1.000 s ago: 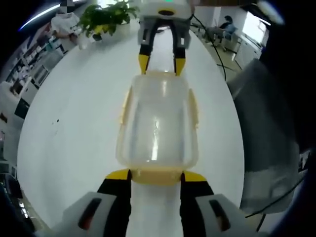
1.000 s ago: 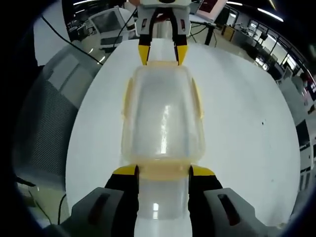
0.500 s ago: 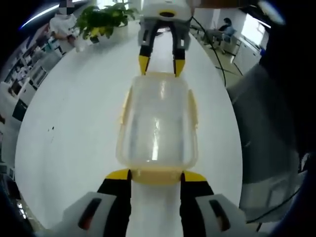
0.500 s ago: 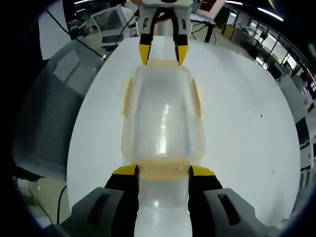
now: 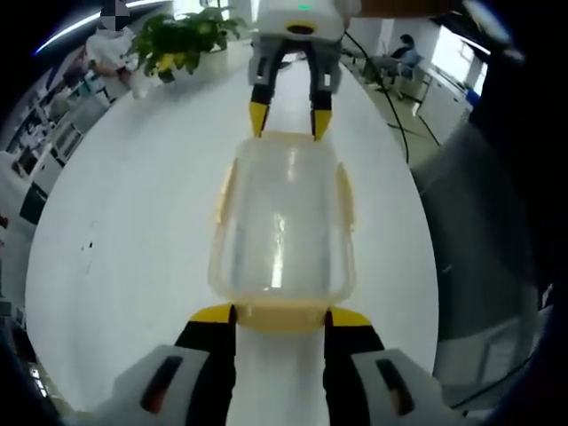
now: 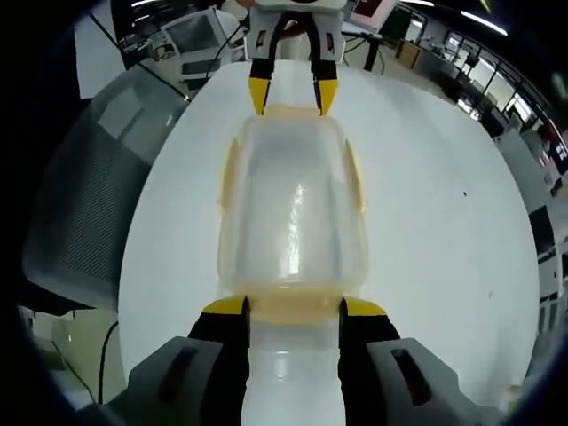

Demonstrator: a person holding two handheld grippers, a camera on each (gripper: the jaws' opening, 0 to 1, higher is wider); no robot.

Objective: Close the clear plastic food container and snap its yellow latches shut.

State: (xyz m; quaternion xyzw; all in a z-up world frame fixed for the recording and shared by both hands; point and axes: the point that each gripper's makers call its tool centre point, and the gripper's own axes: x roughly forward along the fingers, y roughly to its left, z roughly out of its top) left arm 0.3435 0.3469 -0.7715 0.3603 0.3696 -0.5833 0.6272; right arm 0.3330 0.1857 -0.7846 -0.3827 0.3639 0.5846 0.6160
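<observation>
A clear plastic container [image 5: 282,222] with a lid on top and yellow side latches [image 5: 346,191] lies lengthwise over a white table. My left gripper [image 5: 282,318] holds its near end, the yellow end latch [image 5: 282,312] sitting between the yellow-tipped jaws. My right gripper [image 5: 288,122] faces it from the far end, jaws against the container's other short side. In the right gripper view the same container [image 6: 291,213] stretches from my right gripper [image 6: 293,309], shut on its near yellow end, to the left gripper [image 6: 286,99] at the far end.
The round white table [image 5: 124,231] spreads out on every side of the container. A potted plant [image 5: 177,40] stands at its far edge. A grey mesh chair [image 6: 80,204] stands beside the table, and desks with monitors [image 6: 191,35] lie behind.
Both views have drifted slightly over the table and room. The container keeps the same place between the two grippers, and neither jaw gap has changed.
</observation>
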